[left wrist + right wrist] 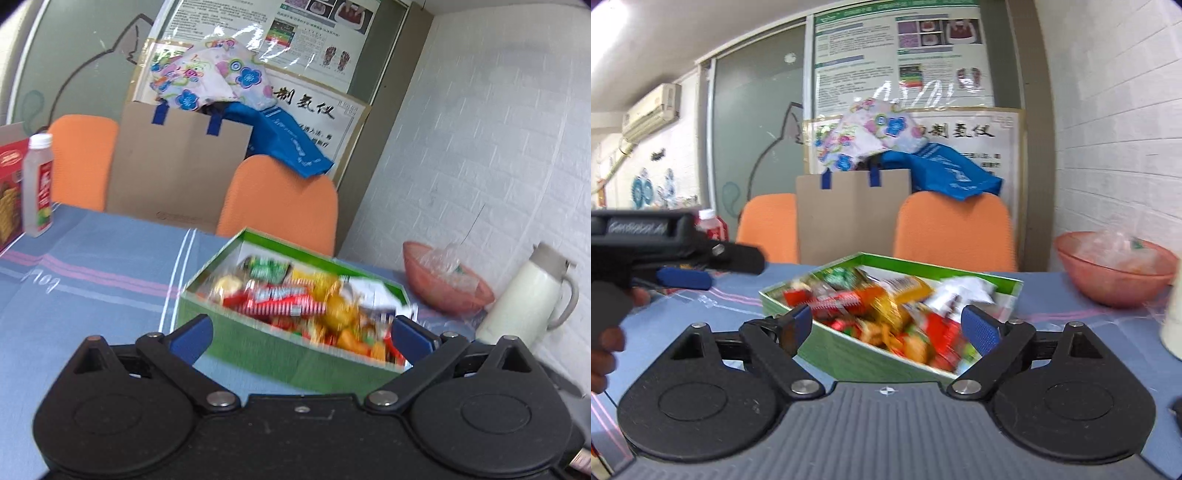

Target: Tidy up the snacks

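A green box [258, 343] [849, 354] heaped with wrapped snacks [288, 302] [882, 310] sits on the blue striped tablecloth. In the left wrist view my left gripper [301, 334] hangs wide open just short of the box's near wall, nothing between its blue pads. The right gripper [890, 326] is wide open too, its pads standing either side of the box's near corner without touching. The left gripper [683, 278] also shows in the right wrist view at far left, held by a hand [605, 347].
A pink bowl [447, 291] [1108, 273] with clear plastic and a white thermos jug [524, 299] stand at the right by the wall. A drink bottle [37, 184] and red carton [9, 195] stand far left. Two orange chairs [280, 203] and a paper bag [177, 166] sit behind the table.
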Action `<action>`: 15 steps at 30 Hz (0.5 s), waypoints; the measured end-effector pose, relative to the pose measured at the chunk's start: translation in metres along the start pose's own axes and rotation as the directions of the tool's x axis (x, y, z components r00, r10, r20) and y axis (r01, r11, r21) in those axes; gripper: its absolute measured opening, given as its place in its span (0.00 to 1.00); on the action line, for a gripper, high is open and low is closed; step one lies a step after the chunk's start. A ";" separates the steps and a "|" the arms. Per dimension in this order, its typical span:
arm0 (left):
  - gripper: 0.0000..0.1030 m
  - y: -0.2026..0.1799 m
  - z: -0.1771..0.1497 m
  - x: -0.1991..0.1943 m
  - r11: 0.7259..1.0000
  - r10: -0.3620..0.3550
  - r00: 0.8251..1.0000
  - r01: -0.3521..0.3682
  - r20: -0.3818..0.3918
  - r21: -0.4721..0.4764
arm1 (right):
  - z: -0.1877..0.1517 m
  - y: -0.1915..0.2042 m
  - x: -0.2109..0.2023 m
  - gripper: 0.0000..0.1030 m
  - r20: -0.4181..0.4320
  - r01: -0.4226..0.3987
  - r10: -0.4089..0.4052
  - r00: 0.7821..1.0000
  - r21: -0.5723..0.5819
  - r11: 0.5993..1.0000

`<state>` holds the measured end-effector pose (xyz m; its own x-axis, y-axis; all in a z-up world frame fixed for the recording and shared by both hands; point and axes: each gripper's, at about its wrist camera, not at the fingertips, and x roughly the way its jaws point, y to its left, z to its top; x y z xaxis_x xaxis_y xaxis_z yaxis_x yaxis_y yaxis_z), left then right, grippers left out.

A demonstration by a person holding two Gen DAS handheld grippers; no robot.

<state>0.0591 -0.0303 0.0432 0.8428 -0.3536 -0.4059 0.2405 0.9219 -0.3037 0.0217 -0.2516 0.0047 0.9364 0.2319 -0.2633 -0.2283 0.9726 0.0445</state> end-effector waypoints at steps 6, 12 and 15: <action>1.00 -0.009 -0.040 -0.007 0.997 0.077 0.996 -0.076 -0.052 0.017 | -0.016 -0.008 -0.013 1.00 -0.037 0.059 -0.059 0.998 0.005 0.998; 1.00 -0.021 -0.061 0.001 0.982 0.154 0.984 -0.143 -0.084 0.121 | -0.036 -0.011 -0.014 1.00 -0.088 0.091 -0.089 0.992 0.016 0.996; 1.00 -0.024 -0.067 0.001 0.982 0.153 0.985 -0.142 -0.084 0.126 | -0.043 -0.009 -0.017 1.00 -0.101 0.094 -0.091 0.991 0.026 0.995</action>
<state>0.0221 -0.0631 -0.0074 0.8261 -0.2200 -0.5188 0.1772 0.9754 -0.1315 -0.0036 -0.2650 -0.0324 0.9216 0.1395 -0.3623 -0.1322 0.9902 0.0450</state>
